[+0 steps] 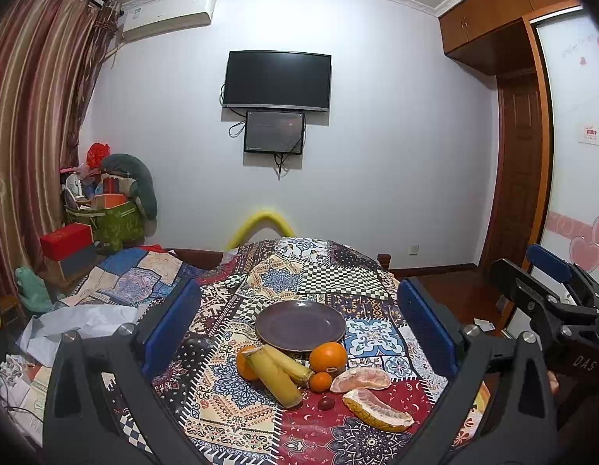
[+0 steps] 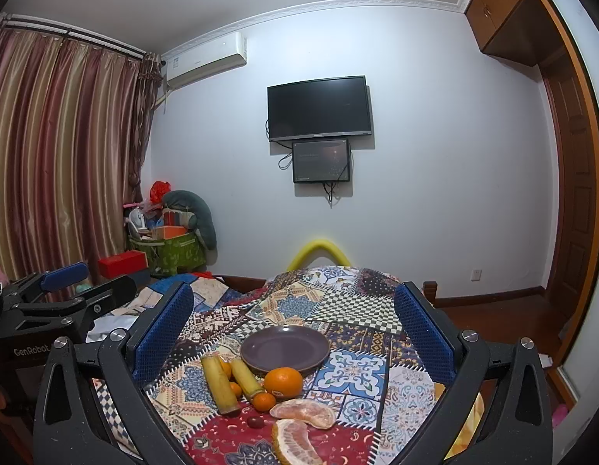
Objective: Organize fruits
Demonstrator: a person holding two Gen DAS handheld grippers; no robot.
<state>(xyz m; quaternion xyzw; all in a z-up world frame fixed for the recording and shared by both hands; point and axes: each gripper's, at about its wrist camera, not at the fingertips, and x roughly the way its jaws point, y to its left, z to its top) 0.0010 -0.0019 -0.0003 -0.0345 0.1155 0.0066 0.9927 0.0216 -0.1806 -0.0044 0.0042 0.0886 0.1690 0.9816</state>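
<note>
An empty purple plate [image 1: 300, 325] [image 2: 284, 348] sits on the patterned tablecloth [image 1: 237, 395]. In front of it lie two yellow sugarcane pieces [image 1: 274, 374] [image 2: 220, 385], a large orange [image 1: 327, 356] [image 2: 283, 381], smaller oranges [image 1: 320, 381] [image 2: 263, 402], two peeled pomelo segments [image 1: 376, 409] [image 2: 297, 441] and a small dark fruit [image 1: 325, 403] [image 2: 255, 421]. My left gripper [image 1: 299, 325] is open and empty, above the table short of the fruit. My right gripper [image 2: 293, 329] is open and empty, likewise held back. Each gripper shows at the edge of the other's view.
The table's far edge meets a yellow foam bumper [image 1: 260, 223]. A bed with a quilt [image 1: 125, 275] and clutter lies left. Boxes and a green bin [image 1: 113, 221] stand by the curtain. A wardrobe [image 1: 524, 155] is right; a TV [image 1: 277, 79] hangs on the wall.
</note>
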